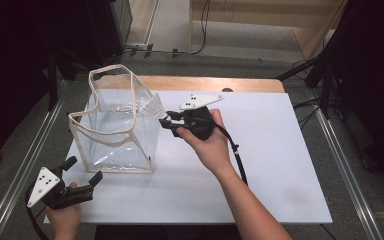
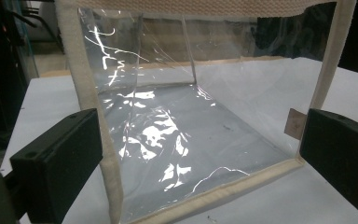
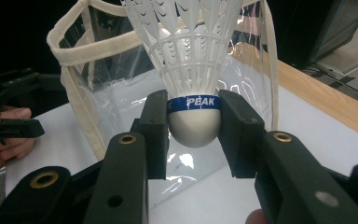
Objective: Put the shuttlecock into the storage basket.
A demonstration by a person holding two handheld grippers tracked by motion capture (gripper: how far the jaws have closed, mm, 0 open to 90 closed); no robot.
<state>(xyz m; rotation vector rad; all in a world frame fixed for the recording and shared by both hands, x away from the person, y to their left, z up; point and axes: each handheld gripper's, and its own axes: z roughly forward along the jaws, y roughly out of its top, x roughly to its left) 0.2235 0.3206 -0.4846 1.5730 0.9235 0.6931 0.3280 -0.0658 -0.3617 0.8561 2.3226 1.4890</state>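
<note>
Lab: dark equipment racks (image 1: pixel 95 25), floor cables (image 1: pixel 180 50)

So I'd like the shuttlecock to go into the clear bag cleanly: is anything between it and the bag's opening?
Nothing visible. The right gripper holds the shuttlecock by its cork, beside the clear bag's upper rim. The bag's mouth stands open, and the left gripper waits open near its bottom corner.

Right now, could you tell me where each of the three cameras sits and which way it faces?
High view: above the person's side, looking forward and down on the table; both forearms, left gripper and right gripper show.
Left gripper view: rides on the left gripper, faces the clear bag between its open jaws.
Right gripper view: rides on the right gripper, looks along jaws shut on the shuttlecock; the other hand shows at left.
Shared: all three show the bag.
</note>
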